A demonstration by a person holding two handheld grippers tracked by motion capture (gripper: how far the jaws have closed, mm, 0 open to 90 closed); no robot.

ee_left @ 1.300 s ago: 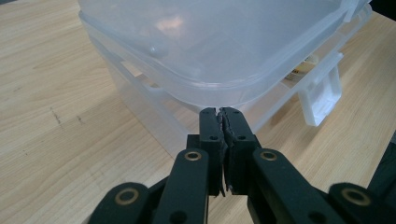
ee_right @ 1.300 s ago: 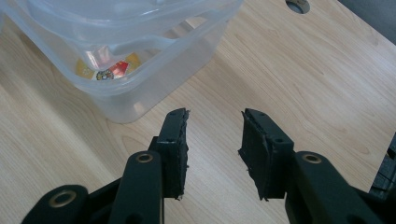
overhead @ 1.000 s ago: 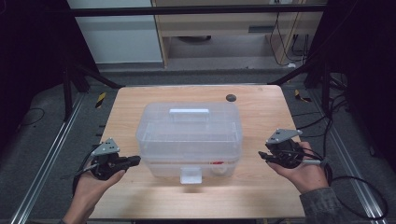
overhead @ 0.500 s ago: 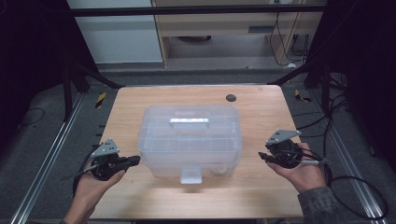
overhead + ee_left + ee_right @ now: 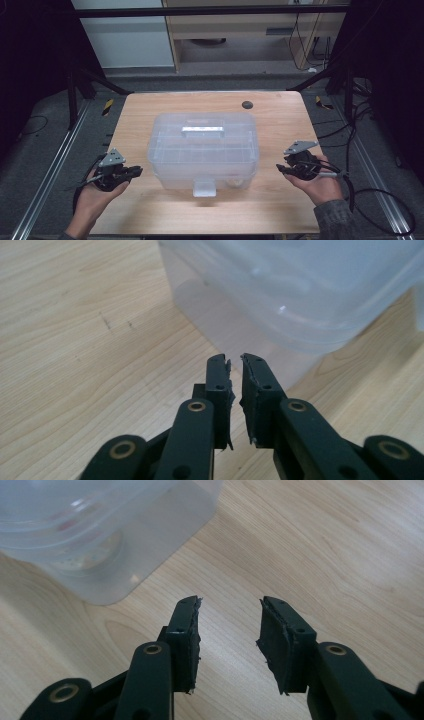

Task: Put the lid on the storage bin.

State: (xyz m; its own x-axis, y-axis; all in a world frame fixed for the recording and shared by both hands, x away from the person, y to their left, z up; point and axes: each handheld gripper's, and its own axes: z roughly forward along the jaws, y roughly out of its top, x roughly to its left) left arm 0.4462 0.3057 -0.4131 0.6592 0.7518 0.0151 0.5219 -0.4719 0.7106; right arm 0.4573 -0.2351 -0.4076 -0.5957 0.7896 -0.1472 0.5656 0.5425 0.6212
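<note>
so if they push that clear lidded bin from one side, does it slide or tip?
Probably slides. The clear plastic bin sits wide and low on the smooth wooden table, so tipping looks unlikely. It seems light: thin translucent walls, with little visible inside, so a push could send it skating. The walls may flex and feel slick; the lid handle or front latch looks the safer grip.

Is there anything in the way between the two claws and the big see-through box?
Nothing visible. The clear plastic box sits mid-table, with bare wood between it and the left claw and between it and the right claw. Both claws are empty. The left claw's jaws have just been opening slightly; the right's stand wider apart.
</note>
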